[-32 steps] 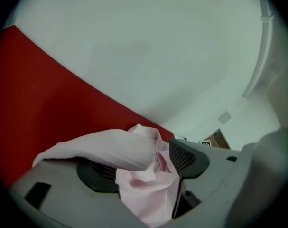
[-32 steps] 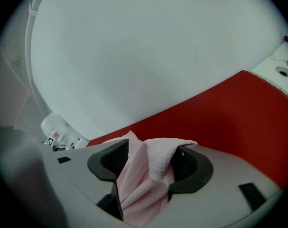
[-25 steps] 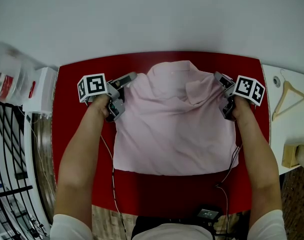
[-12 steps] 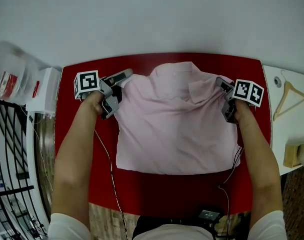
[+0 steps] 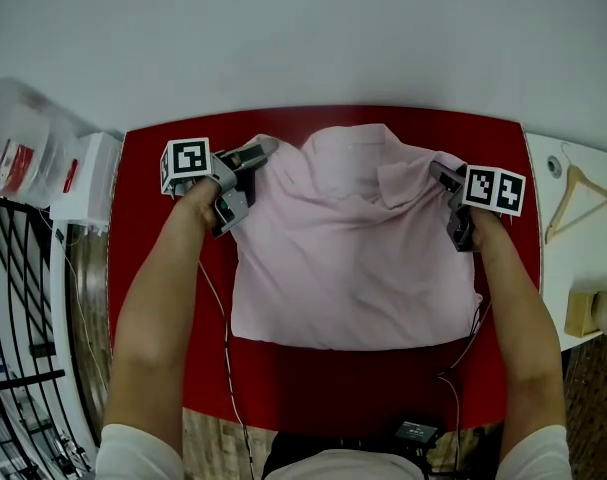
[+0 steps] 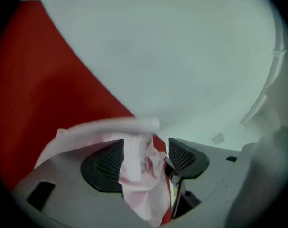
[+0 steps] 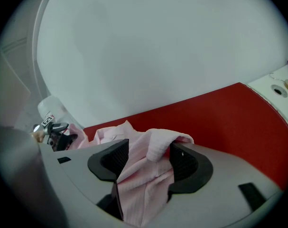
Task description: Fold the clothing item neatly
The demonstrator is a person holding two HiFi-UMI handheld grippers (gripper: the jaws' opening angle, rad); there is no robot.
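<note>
Pink shirt [image 5: 353, 268] is lying spread on the red table [image 5: 323, 388]. The left gripper [image 5: 245, 181] is clamping bunched cloth at one far corner, and the right gripper [image 5: 451, 206] is pinching the other. Judging it best to move both hands together and level, with the fabric taut, so the fold edge lands straight.

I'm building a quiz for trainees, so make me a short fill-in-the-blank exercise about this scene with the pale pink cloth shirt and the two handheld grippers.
1. The tabletop under the pale pink cloth shirt is coloured ____.
2. The left gripper and the right gripper each pinch the ____ between their jaws.
3. The wooden clothes hanger lies off the tabletop, on the person's ____ side.

Missing words: red; shirt; right.
</note>
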